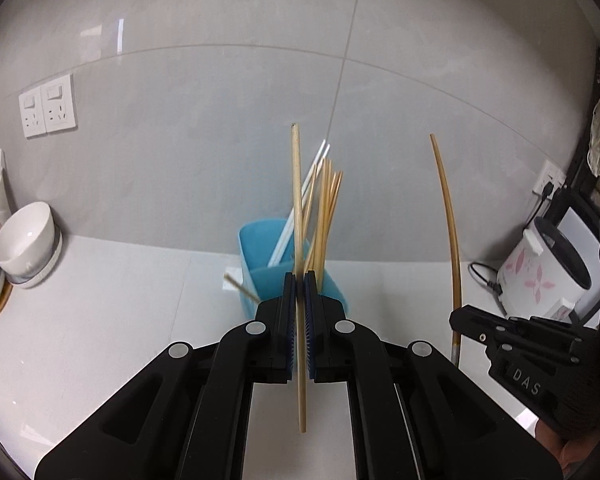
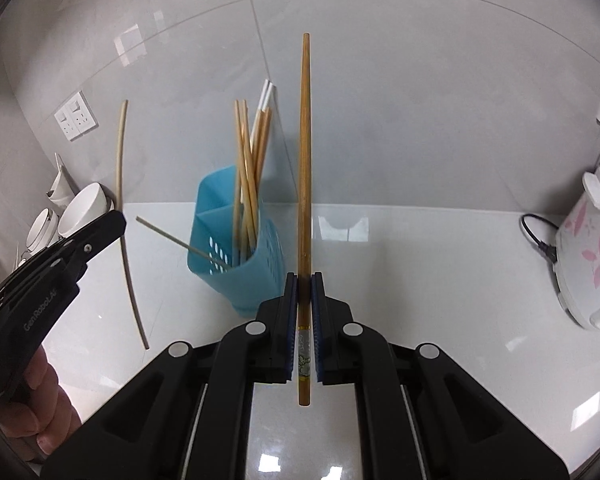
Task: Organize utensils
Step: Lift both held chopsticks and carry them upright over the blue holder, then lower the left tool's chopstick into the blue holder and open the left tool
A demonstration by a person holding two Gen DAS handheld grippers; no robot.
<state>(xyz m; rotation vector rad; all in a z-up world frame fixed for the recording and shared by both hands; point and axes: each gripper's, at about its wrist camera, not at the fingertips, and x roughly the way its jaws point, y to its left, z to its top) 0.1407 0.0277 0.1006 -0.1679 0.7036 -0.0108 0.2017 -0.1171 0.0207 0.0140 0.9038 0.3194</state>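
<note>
A blue plastic utensil holder point(image 1: 260, 268) point(image 2: 236, 256) stands on the white counter and holds several wooden chopsticks point(image 2: 246, 168) and white ones point(image 1: 300, 200). One thin stick point(image 2: 180, 242) pokes out through its side. My left gripper point(image 1: 300, 280) is shut on a pale wooden chopstick point(image 1: 297, 184), held upright in front of the holder; it also shows in the right wrist view point(image 2: 120, 200). My right gripper point(image 2: 305, 280) is shut on a darker brown chopstick point(image 2: 305, 140), upright to the right of the holder; it also shows in the left wrist view point(image 1: 446, 208).
White bowls point(image 1: 24, 244) point(image 2: 82, 212) stand at the left by the tiled wall. A white rice cooker point(image 1: 540, 272) point(image 2: 588, 256) with a black cord stands at the right. Wall sockets point(image 1: 48, 106) sit above the counter.
</note>
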